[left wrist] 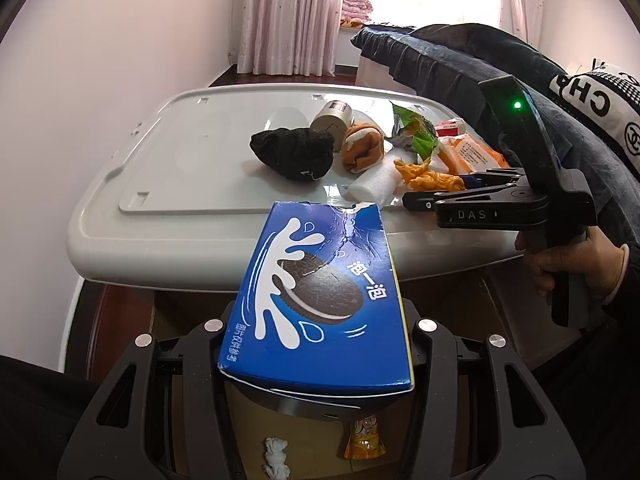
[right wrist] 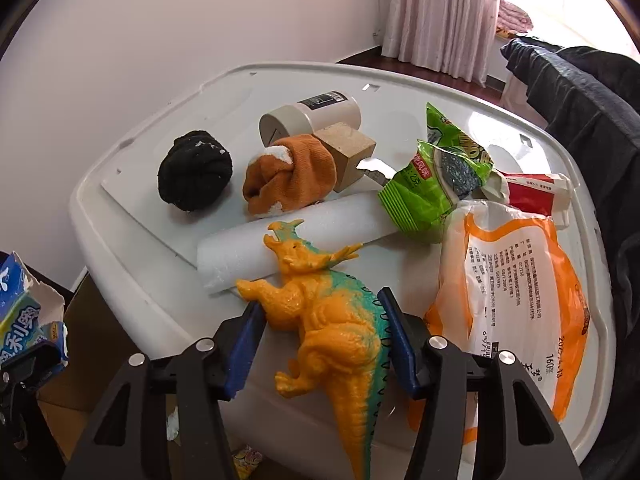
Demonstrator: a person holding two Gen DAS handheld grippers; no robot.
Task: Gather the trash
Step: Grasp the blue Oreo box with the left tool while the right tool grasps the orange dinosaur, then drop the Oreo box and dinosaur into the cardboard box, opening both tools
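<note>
Right wrist view shows my right fingers (right wrist: 322, 340) low over the near edge of the white surface (right wrist: 132, 248). They sit on both sides of the orange toy dinosaur (right wrist: 320, 320). The right blue pad touches its green back. The left pad is right at its arm, but I cannot tell if it presses. No earlier picture is here, so I only say the toy is between my pads and not yet squeezed tight on both sides.

Just past my fingers lies a white foam roll (right wrist: 288, 240), touching the dinosaur's head. Farther ahead are a black sock ball (right wrist: 195, 176), an orange sock (right wrist: 288, 180), a wood block (right wrist: 346, 152) and a beige tube (right wrist: 312, 114). To the right of my fingers lie a green snack bag (right wrist: 428, 184), a red and white box (right wrist: 536, 196) and a big orange and white bag (right wrist: 508, 300), very close to my right pad. There is bare room on the surface to the left of my fingers and far ahead on the left.

Left wrist view shows my left fingers (left wrist: 316, 344) clenched on the blue cookie box (left wrist: 320, 300). They hold it off the near edge of the surface, above an open cardboard box (left wrist: 260, 420). Down in there are a white crumpled bit (left wrist: 276, 460) and an orange wrapper (left wrist: 364, 438). A dark sleeve (left wrist: 480, 64) hangs to the right.
</note>
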